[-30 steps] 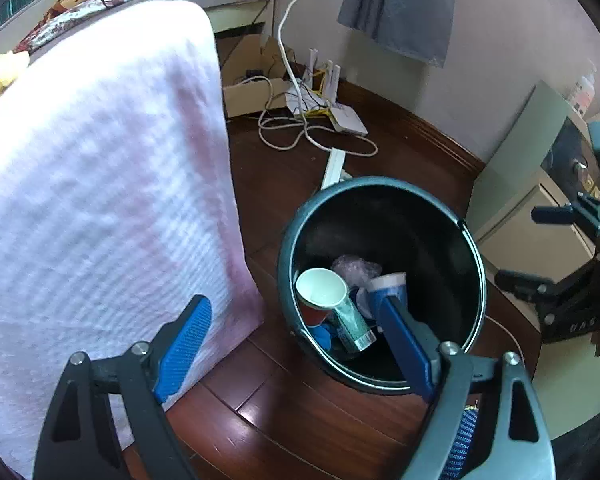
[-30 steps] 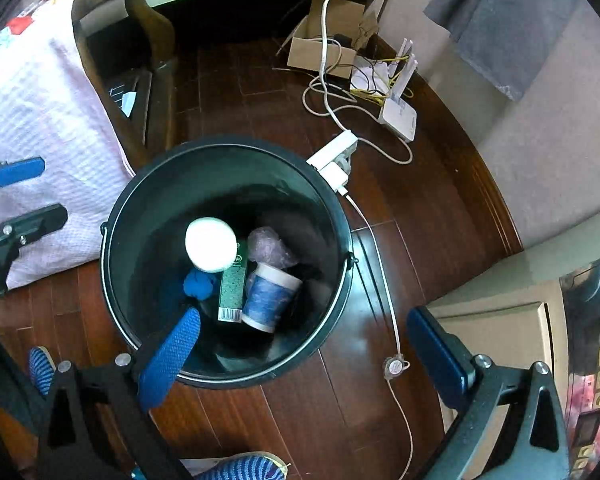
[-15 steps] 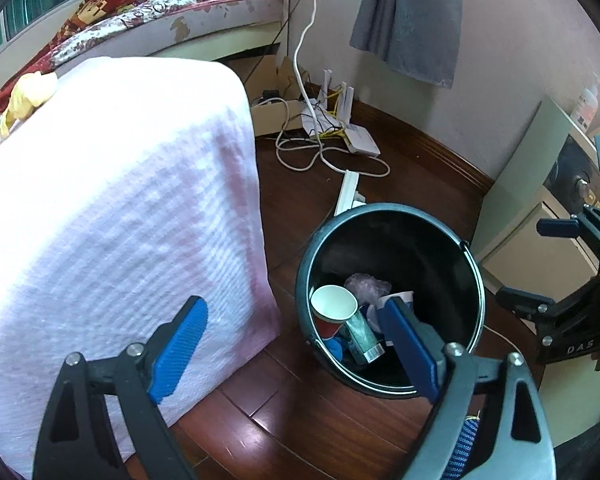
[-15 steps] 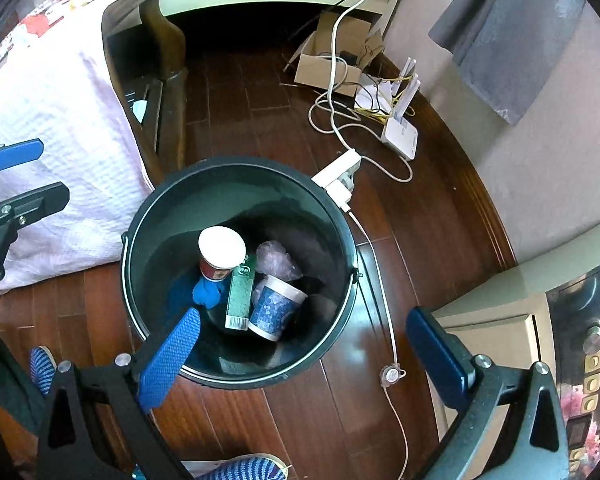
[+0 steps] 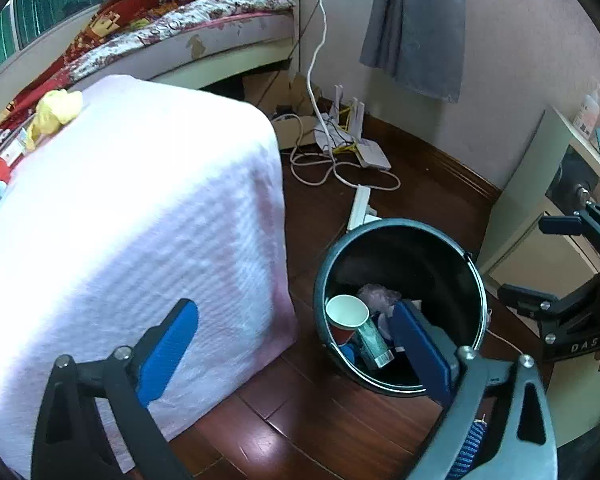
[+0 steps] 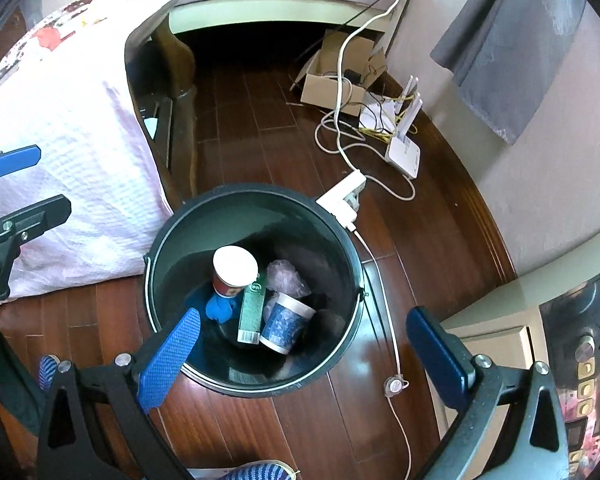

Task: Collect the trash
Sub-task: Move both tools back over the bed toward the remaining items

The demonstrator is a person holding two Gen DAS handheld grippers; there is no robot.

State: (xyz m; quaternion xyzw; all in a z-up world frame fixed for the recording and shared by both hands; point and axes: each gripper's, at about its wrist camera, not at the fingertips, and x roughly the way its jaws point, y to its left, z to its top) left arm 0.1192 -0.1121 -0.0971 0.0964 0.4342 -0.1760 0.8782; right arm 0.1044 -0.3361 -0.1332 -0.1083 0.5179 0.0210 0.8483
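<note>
Both grippers have pulled back and up since earlier frames, so the bin (image 6: 256, 384) looks smaller. It stands on the wood floor (image 6: 236, 128), just right of the pink cloth (image 5: 132, 216). Inside: red cup (image 6: 234, 270), green box (image 6: 252, 312), blue cup (image 6: 286, 324), crumpled plastic (image 6: 286, 278). Left gripper (image 5: 296, 340) is spread wide, empty. Right gripper (image 6: 300, 348) is spread wide, empty, above the bin. Power strip (image 6: 342, 198) lies at the bin's far rim; router (image 6: 404, 152) farther right.

Cups (image 6: 235, 270) and carton (image 6: 252, 312) inside the bin (image 6: 352, 320), just right of the cloth-covered table (image 5: 140, 220), power strip (image 6: 342, 198) behind.
</note>
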